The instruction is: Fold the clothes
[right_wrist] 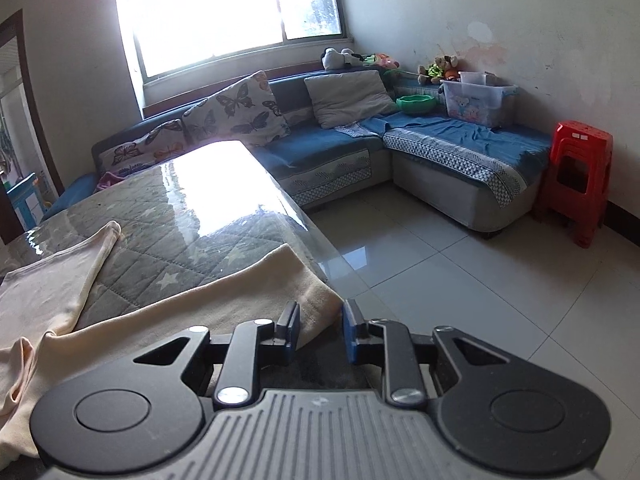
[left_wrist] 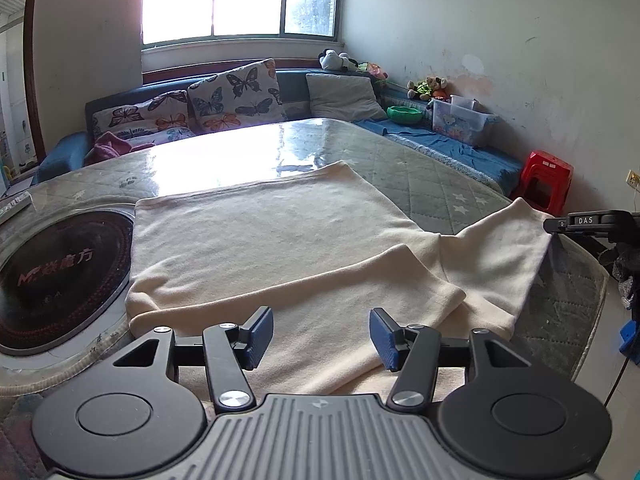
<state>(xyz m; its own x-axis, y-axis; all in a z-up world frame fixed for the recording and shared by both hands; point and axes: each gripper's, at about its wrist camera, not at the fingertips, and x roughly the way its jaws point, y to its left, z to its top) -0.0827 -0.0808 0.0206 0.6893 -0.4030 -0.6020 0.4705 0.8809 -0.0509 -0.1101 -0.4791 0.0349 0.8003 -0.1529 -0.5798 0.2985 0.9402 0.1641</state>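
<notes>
Table (left_wrist: 440, 184) first: big one with a grey quilted star cover under a shiny clear sheet. It takes up most of the left view, and a blue corner sofa (right_wrist: 440, 132) wraps around the far side and the right.

Cream top (left_wrist: 260, 232) is spread flat on the near half of the table. Its long axis runs near to far, with the straight far edge pointing at the sofa. One sleeve (left_wrist: 320, 280) is folded over the near part of the body, running left to right. The other sleeve (left_wrist: 500, 256) sticks out to the right, and its end reaches the table's right edge.

Left of the top there's a round black cooktop (left_wrist: 60, 272) set into the table, right beside the cloth's left edge. A red plastic stool (right_wrist: 580, 168) stands on the floor by the far right wall.

Left claw (left_wrist: 322, 338) is about halfway open over the near edge of the top. There's cloth below the blue pads (left_wrist: 260, 336), but nothing is pinched between them.

Right claw (right_wrist: 320, 324) is at the right edge of the table and pretty much closed, clamped on the end of that stretched-out sleeve. The cuff corner sits right between its fingers, and in the left view the sleeve edge lifts a bit where the tip meets it.
</notes>
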